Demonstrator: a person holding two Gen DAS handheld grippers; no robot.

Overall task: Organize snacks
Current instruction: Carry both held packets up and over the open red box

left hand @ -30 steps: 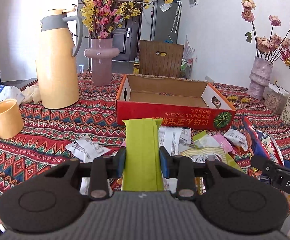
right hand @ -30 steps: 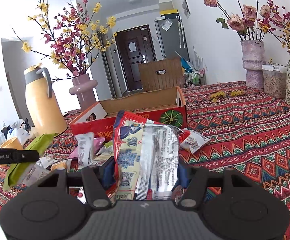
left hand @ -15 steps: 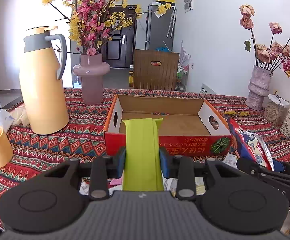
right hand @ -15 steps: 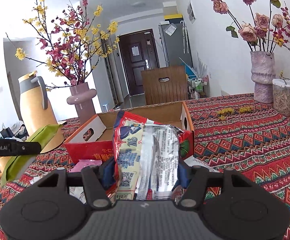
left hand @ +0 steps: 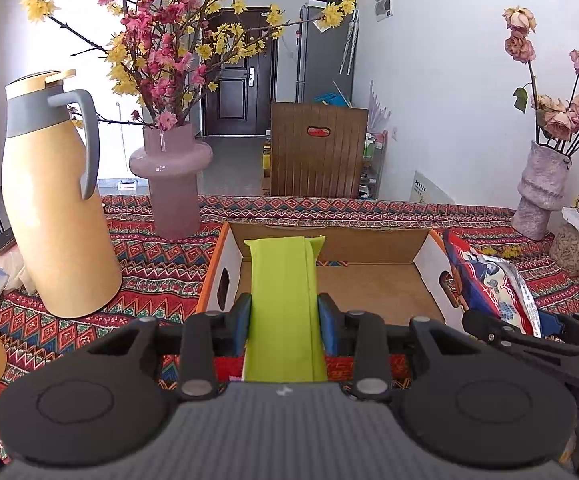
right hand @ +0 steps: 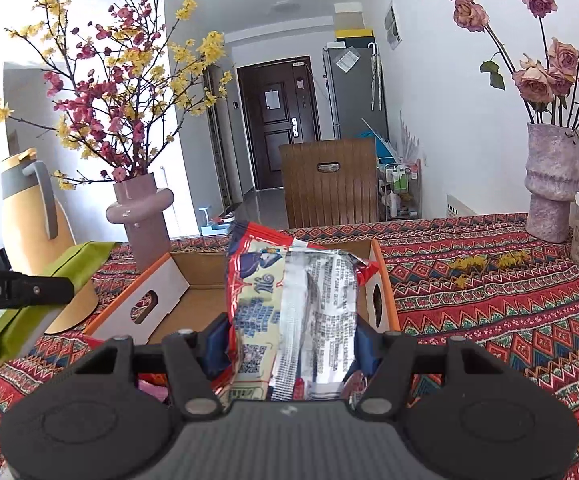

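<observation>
Green packet (left hand: 283, 304) and red-and-silver snack bag (right hand: 297, 316) carried forward, raised, now over cardboard box (left hand: 369, 284)

Home dining room: patterned tablecloth (left hand: 161, 280), flower vases (left hand: 171, 184), wooden chair (left hand: 317, 152).

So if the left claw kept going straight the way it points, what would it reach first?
Probably the bare floor of the open cardboard box, with the green packet it grips touching first; depth is hard to judge.
</observation>
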